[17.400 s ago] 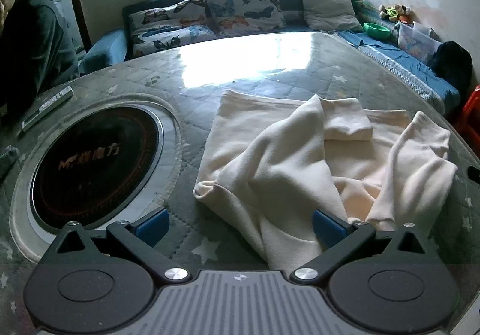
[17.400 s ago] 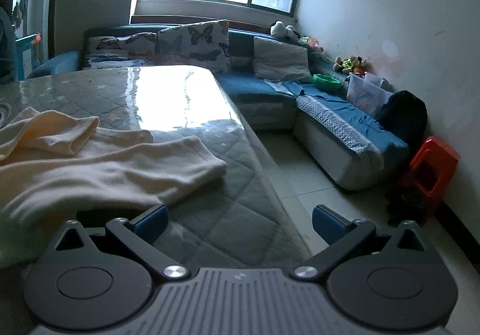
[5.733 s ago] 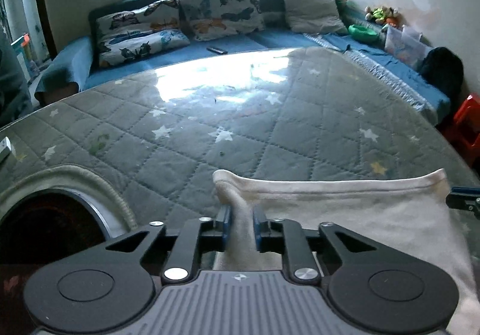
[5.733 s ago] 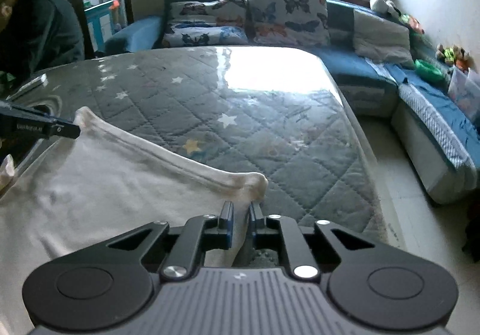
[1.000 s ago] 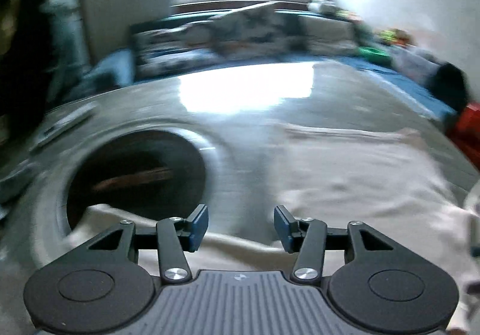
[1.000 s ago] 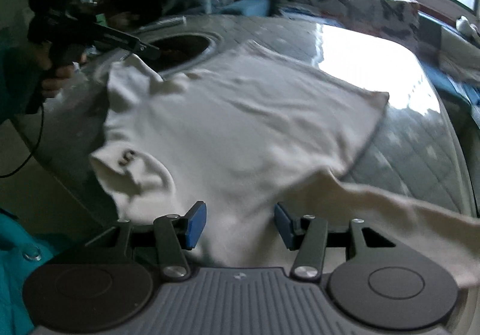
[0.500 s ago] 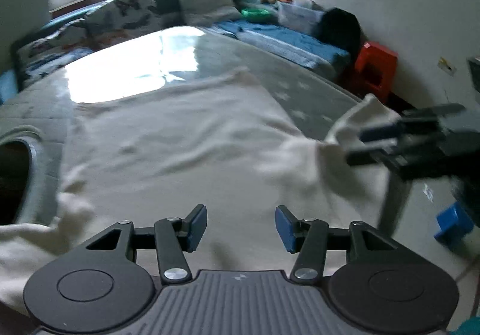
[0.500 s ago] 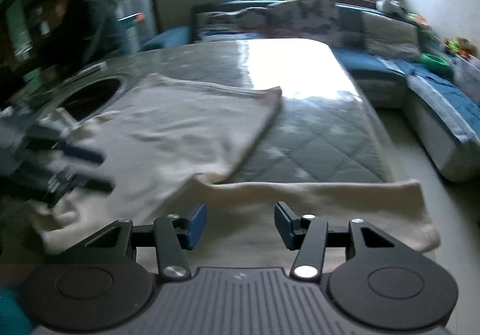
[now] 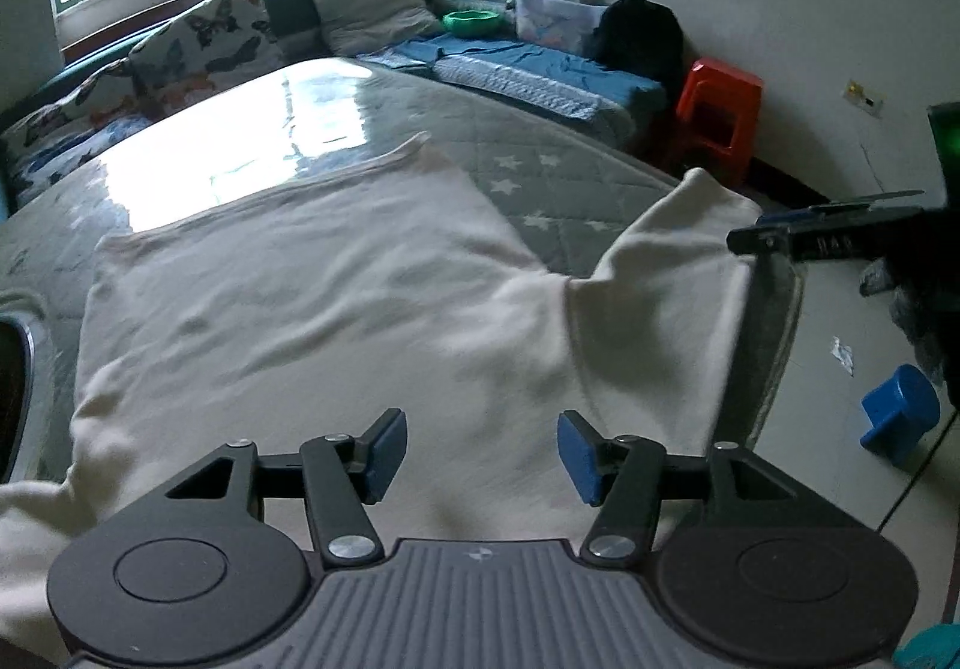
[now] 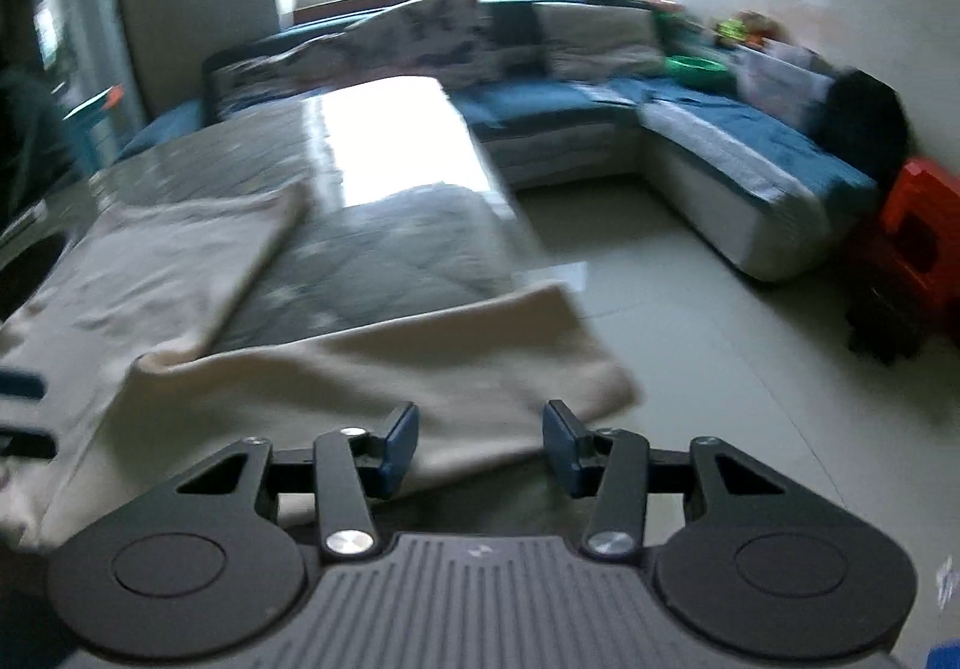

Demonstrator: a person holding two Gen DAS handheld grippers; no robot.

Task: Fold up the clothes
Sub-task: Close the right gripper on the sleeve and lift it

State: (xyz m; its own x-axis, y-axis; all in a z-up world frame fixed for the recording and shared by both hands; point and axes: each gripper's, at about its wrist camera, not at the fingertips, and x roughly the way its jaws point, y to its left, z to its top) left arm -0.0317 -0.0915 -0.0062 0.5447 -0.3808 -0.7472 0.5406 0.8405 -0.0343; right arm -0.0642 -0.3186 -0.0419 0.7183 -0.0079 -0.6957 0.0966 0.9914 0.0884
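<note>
Right wrist, blurred: sleeve (image 10: 420, 369) apparently beyond parted right claw (image 10: 478, 444).

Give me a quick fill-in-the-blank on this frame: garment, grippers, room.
1. The cream garment lies spread on the grey quilted table, whose cover is printed with white ____.
2. The left gripper has its jaws ____, with nothing between them.
3. The right gripper hovers over the garment's ____, which reaches to the table edge.
4. The stool by the wall is ____.

Missing words: stars; open; sleeve; red
</note>
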